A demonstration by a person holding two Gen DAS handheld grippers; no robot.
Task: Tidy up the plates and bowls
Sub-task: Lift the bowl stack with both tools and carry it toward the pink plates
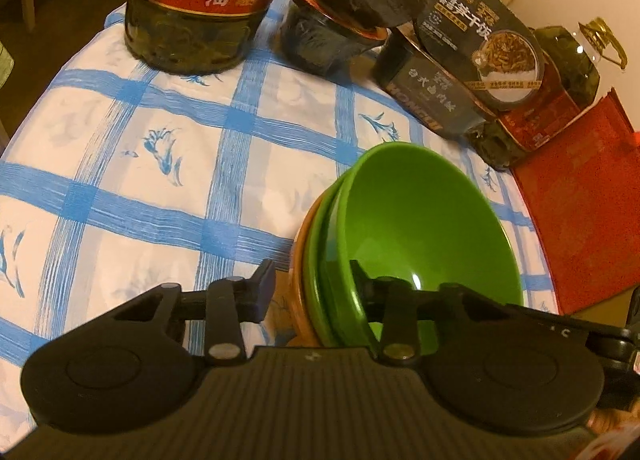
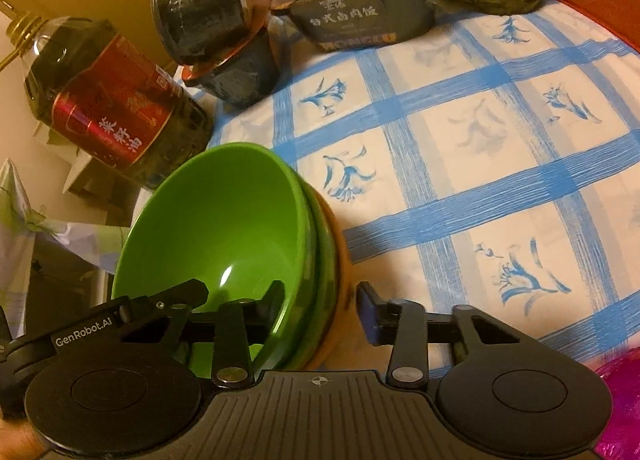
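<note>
three glossy nested bowls (image 1: 420, 228), two green over one orange, already stack on the table (image 1: 160, 140). left gripper (image 1: 316, 292) and right gripper (image 2: 320, 300) straddle opposite rims; whether the fingers pinch yet, i cannot tell. moving the stack seems left.

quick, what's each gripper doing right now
Left gripper: jaws straddle the rim of the stacked bowls; contact cannot be told.
Right gripper: the same, at the opposite rim of that stack.

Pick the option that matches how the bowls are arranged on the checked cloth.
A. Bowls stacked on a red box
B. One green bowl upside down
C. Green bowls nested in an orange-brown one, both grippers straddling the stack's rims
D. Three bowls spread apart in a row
C: the green bowls sit nested inside the orange-brown bowl, with the left gripper and right gripper each straddling the rims from opposite sides.
</note>
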